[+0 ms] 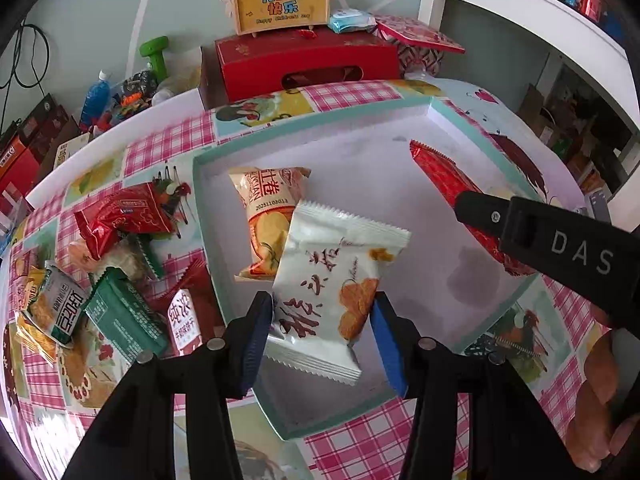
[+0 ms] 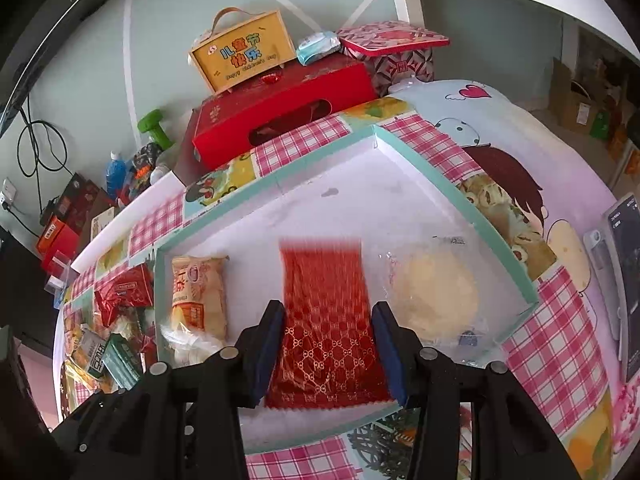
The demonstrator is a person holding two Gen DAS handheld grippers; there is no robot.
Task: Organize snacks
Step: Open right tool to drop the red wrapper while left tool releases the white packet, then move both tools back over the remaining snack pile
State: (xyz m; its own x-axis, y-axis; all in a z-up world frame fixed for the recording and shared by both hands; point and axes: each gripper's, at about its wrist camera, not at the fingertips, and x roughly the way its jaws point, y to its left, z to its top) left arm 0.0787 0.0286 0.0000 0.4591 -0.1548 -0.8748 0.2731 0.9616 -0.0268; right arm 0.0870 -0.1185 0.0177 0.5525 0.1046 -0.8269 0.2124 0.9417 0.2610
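Observation:
A white tray with a teal rim (image 1: pixel 200 200) (image 2: pixel 420 156) lies on the patterned tablecloth. My left gripper (image 1: pixel 324 320) is shut on a white snack packet (image 1: pixel 332 276) with brown lettering, held just above the tray's near part. Behind it an orange packet (image 1: pixel 268 216) (image 2: pixel 198 292) lies in the tray. My right gripper (image 2: pixel 330 324) (image 1: pixel 472 208) is shut on a red patterned packet (image 2: pixel 326 320) (image 1: pixel 444 180) over the tray's front. A pale round pastry in clear wrap (image 2: pixel 436 292) rests in the tray to its right.
Several loose snack packets (image 1: pixel 112 264) (image 2: pixel 108 332) are piled left of the tray. A red gift box (image 1: pixel 304 60) with a yellow box (image 1: pixel 282 0) on top stands behind the table. A phone (image 2: pixel 624 280) lies at the table's right edge. A hand (image 1: pixel 600 380) holds the right gripper.

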